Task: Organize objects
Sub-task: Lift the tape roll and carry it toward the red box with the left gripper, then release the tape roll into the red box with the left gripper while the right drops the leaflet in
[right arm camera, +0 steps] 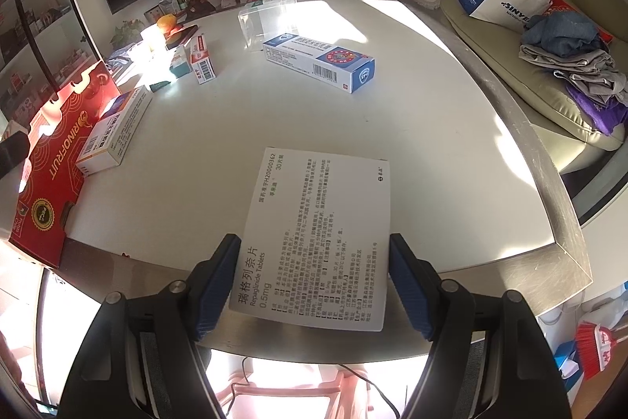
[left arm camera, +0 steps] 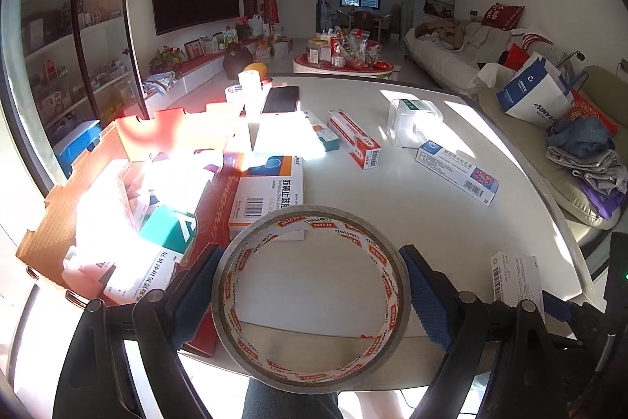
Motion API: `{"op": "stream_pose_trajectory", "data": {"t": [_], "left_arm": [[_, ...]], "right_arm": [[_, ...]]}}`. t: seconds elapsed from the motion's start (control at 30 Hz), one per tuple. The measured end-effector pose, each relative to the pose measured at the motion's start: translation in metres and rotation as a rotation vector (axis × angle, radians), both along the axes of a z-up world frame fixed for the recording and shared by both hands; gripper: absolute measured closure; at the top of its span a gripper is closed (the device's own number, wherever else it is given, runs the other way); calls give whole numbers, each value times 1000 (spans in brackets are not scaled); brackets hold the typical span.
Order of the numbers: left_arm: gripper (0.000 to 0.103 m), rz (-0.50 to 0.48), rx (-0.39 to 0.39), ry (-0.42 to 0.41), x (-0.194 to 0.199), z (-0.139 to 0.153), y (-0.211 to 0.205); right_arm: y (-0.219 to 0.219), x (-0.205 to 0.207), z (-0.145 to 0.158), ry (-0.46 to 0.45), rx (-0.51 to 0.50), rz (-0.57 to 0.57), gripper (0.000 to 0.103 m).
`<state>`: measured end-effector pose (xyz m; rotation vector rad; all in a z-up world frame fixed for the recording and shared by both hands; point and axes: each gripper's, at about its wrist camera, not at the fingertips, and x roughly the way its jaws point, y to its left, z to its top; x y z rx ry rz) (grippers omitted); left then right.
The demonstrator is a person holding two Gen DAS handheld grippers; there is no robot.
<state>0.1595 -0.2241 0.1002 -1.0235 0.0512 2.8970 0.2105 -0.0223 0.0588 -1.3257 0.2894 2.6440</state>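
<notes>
My left gripper [left arm camera: 312, 287] is shut on a roll of clear tape [left arm camera: 314, 218] with a red-printed core, held upright a little above the white table [left arm camera: 392, 222], its pads against the roll's sides. The open red carton [left arm camera: 212, 211] holding several medicine boxes lies just left of it. Over the table's near edge, my right gripper [right arm camera: 314, 281] is shut on a flat white tablet box [right arm camera: 318, 214], pads on its two long sides. That box also shows in the left wrist view [left arm camera: 514, 277]. The red carton [right arm camera: 55, 160] lies at the far left in the right wrist view.
Loose on the table are an orange-and-white box [left arm camera: 271, 191], a red-and-white tube box [left arm camera: 353, 138], a blue-and-white box [right arm camera: 320, 59], a clear plastic case [right arm camera: 271, 16] and a dark phone [left arm camera: 280, 99]. A cushioned seat piled with clothes [right arm camera: 569, 65] borders the table's right edge.
</notes>
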Motion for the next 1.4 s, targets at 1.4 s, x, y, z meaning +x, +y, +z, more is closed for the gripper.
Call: {"op": "stream_pose_trajectory", "data": {"t": [1.4], "left_arm": [[11,179,90,-102,-122,-12,-51]], "right_arm": [[-64,-36,46,121,-112,216,29]]}}
